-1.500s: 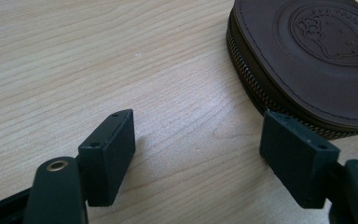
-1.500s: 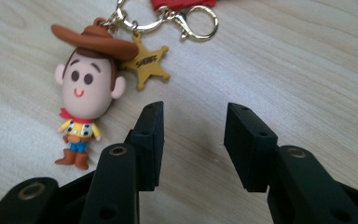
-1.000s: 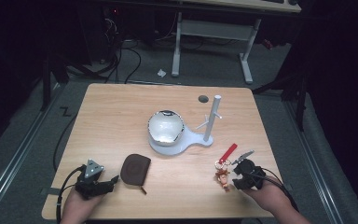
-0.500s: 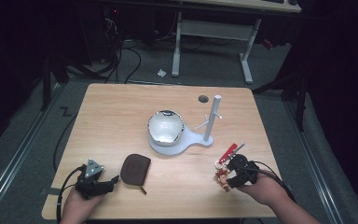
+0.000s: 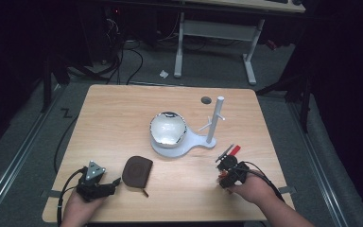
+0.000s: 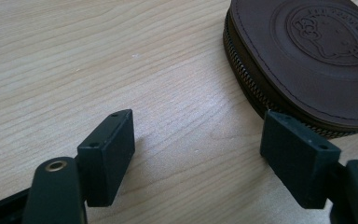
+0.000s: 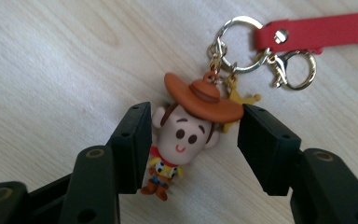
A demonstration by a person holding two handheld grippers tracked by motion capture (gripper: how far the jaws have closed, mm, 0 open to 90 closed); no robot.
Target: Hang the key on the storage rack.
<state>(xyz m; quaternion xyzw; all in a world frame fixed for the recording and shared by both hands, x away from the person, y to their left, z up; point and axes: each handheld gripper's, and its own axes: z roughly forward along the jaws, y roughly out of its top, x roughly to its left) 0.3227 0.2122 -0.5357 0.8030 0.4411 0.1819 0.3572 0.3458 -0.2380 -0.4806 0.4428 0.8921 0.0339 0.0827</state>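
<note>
A cowboy figure keychain point(image 7: 184, 135) lies on the wooden table with its ring point(image 7: 237, 44) and red strap point(image 7: 317, 32) stretched away from me. My right gripper point(image 7: 193, 135) stands open around the figure's head; its jaws have just been opening, and the pads sit close to the head and hat without squeezing. In the high view the right gripper point(image 5: 226, 166) is at the table's front right, just below the red strap point(image 5: 235, 150). My left gripper point(image 6: 200, 135) is open and empty on the table beside a brown zipped pouch point(image 6: 307, 56), at the front left point(image 5: 116, 182).
A white bowl point(image 5: 168, 127) sits on a white stand whose upright post point(image 5: 216, 118) has a side peg, mid-table. The brown pouch point(image 5: 137, 171) lies in front of it. A small dark disc point(image 5: 206, 100) rests near the far edge.
My right hand has slid left across the table, so its jaws now straddle the cowboy figure. The left hand has kept still.
</note>
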